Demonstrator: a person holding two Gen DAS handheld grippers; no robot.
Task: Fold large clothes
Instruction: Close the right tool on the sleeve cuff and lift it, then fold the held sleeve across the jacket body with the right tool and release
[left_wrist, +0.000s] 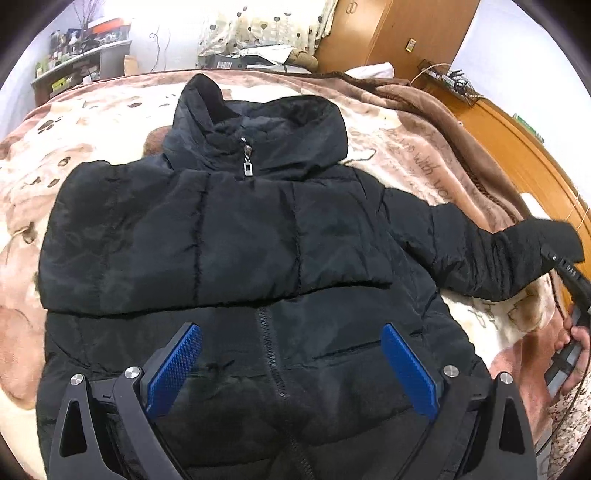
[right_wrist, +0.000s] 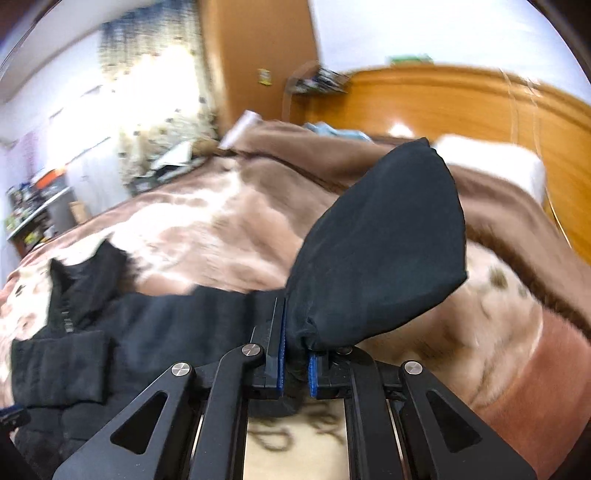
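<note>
A black puffer jacket (left_wrist: 236, 236) lies front up on the bed, zipped, hood at the far end. One sleeve is folded across its chest. My left gripper (left_wrist: 291, 354) hangs open over the lower front with nothing between its blue pads (left_wrist: 173, 369). The other sleeve (left_wrist: 491, 254) stretches out to the right, its cuff lifted off the blanket. In the right wrist view my right gripper (right_wrist: 293, 332) is shut on that cuff (right_wrist: 380, 243), which bulges out above the fingers. The jacket's body (right_wrist: 122, 332) lies to the left there.
A brown and cream patterned blanket (left_wrist: 399, 147) covers the bed. A wooden headboard (left_wrist: 517, 147) and white pillow (right_wrist: 491, 162) stand on the right. A wardrobe (left_wrist: 388, 33), curtain and cluttered shelf (left_wrist: 81, 62) line the far wall. A person's hand (left_wrist: 576, 343) holds the right gripper's handle.
</note>
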